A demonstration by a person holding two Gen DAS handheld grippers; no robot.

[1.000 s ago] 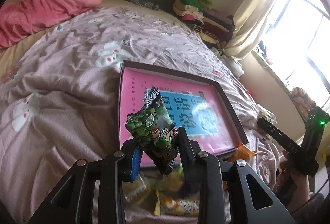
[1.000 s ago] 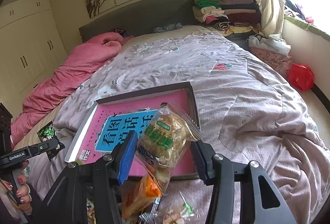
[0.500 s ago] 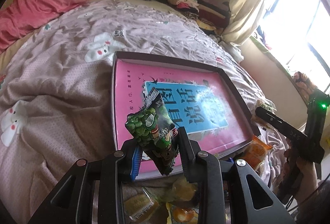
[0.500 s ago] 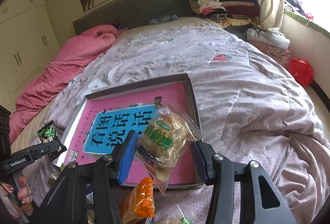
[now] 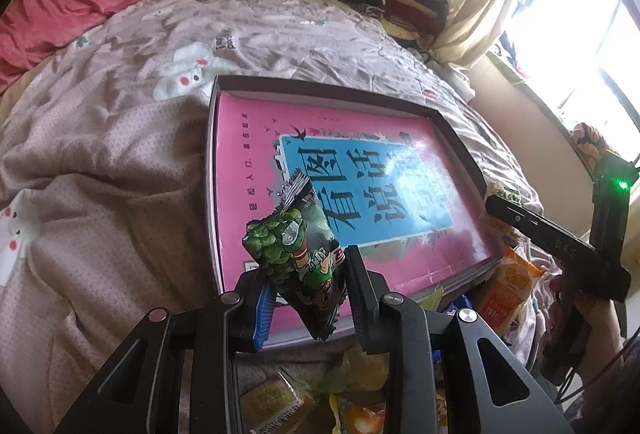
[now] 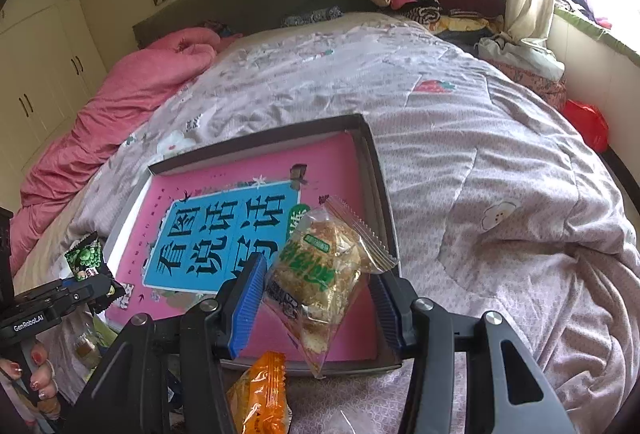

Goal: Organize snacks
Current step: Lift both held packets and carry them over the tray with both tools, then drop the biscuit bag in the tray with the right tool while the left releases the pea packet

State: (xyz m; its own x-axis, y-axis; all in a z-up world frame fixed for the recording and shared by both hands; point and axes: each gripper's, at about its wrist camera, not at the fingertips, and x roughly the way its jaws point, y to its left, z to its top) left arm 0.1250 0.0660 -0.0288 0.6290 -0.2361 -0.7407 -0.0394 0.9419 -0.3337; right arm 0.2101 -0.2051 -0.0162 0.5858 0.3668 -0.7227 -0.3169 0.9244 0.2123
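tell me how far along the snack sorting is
Nothing looks placed yet: the box holds only a pink book. In hand: the left gripper pinches a green packet, the right gripper a clear pastry bag. Left: an orange packet and other snacks lie loose on the bed.

Blown-out window glare, fisheye edges

Tray: interior open, pink book lying flat. Near edge: loose snack packets crowding approach. Quilt beyond: unobstructed.
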